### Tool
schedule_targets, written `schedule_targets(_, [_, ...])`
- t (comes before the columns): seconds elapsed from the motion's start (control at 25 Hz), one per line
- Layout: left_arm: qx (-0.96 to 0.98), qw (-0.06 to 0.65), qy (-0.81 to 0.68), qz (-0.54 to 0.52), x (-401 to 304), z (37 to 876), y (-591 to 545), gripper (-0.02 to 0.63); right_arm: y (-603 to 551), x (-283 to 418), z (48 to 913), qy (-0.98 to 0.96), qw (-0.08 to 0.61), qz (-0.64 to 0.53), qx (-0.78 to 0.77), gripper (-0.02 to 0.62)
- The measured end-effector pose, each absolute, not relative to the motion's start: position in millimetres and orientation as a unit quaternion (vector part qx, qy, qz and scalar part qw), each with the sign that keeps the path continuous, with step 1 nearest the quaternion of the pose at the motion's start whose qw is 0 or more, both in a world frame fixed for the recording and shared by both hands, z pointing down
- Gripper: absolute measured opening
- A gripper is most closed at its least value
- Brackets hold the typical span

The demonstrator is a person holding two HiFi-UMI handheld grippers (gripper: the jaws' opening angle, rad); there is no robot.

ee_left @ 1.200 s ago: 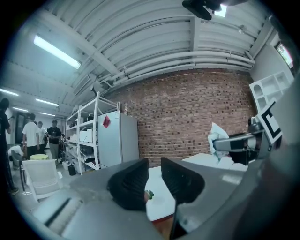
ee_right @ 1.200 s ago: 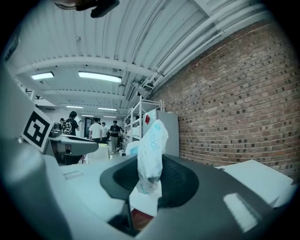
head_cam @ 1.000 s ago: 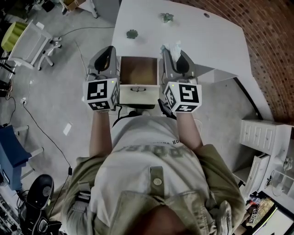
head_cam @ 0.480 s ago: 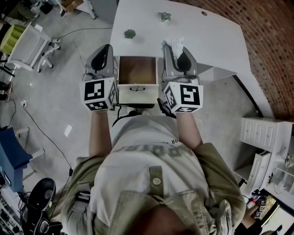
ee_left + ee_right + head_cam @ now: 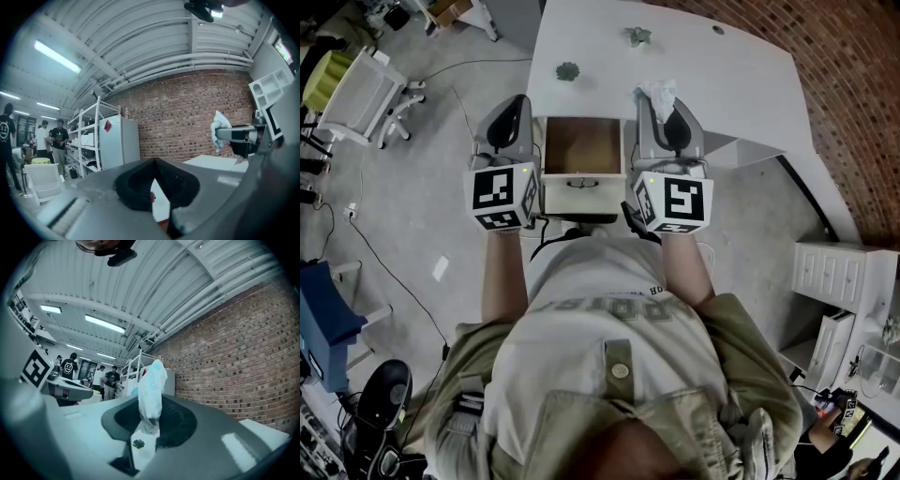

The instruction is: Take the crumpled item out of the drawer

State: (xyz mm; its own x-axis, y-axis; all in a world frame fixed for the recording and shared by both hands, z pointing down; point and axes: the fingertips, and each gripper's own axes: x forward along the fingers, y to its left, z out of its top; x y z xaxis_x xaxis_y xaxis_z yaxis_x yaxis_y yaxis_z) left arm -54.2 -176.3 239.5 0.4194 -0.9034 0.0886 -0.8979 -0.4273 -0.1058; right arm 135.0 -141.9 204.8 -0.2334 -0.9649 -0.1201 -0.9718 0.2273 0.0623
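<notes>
The drawer [image 5: 581,150] under the white table [image 5: 750,84] stands pulled out, and its brown inside shows nothing in it. The crumpled item [image 5: 657,91], a white wad of plastic or paper, sticks up from my right gripper [image 5: 662,105] just right of the drawer, above the table edge. In the right gripper view the crumpled item [image 5: 151,389] is pinched between the jaws of the right gripper [image 5: 150,420], which are closing on it. My left gripper [image 5: 516,103] hangs left of the drawer, shut and empty. In the left gripper view the left gripper [image 5: 153,161] shows its jaws together, with the crumpled item [image 5: 219,133] far right.
Two small green ornaments [image 5: 568,70] [image 5: 639,36] and a small round dot [image 5: 718,30] lie on the table. A white chair [image 5: 366,89] stands on the floor at left, white cabinets [image 5: 830,277] at right. People [image 5: 58,140] stand in the background.
My right gripper with the crumpled item has edged slightly right and farther over the table edge. The left gripper and the drawer have hardly moved.
</notes>
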Motion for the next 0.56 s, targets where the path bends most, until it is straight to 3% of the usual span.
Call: schedule_targets(0.56, [-0.839, 0.018, 0.539, -0.067, -58.8, 242.6, -183.0, 0.008, -149.8, 129.8, 206.8, 0.787, 0.024, 0.070, -0.613, 0.075])
